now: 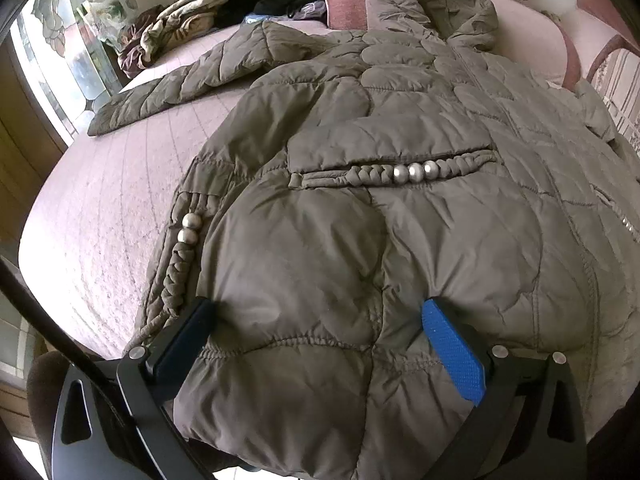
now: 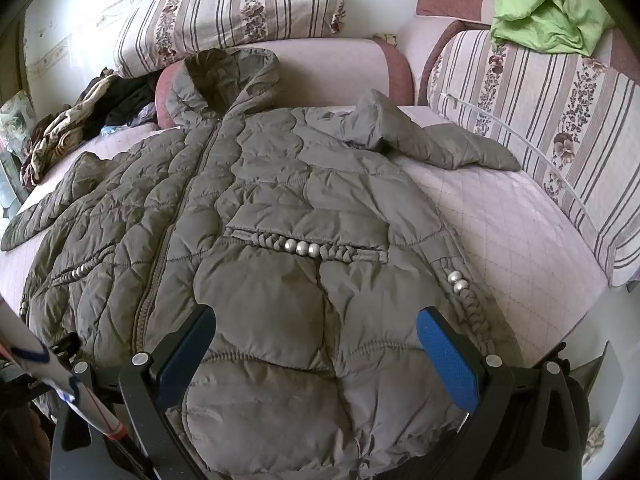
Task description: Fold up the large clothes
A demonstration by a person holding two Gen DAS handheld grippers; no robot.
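Note:
A large olive-grey quilted hooded jacket (image 1: 380, 160) lies front up on a pale pink quilted bed, hood at the far end; it also shows in the right wrist view (image 2: 280, 200). Its left sleeve (image 1: 180, 80) stretches out to the left, and its right sleeve (image 2: 440, 144) lies bent at the far right. My left gripper (image 1: 320, 312) is open, its jaws wide apart over the hem's left part. My right gripper (image 2: 316, 320) is open, jaws straddling the hem's right part. Neither holds the fabric.
A heap of crumpled clothes (image 1: 224, 4) lies at the bed's far left by a window. Striped floral cushions (image 2: 224, 12) line the far side and the right (image 2: 560, 128). A green cloth (image 2: 548, 8) sits on the far right. Bare bedspread (image 2: 520, 232) shows right of the jacket.

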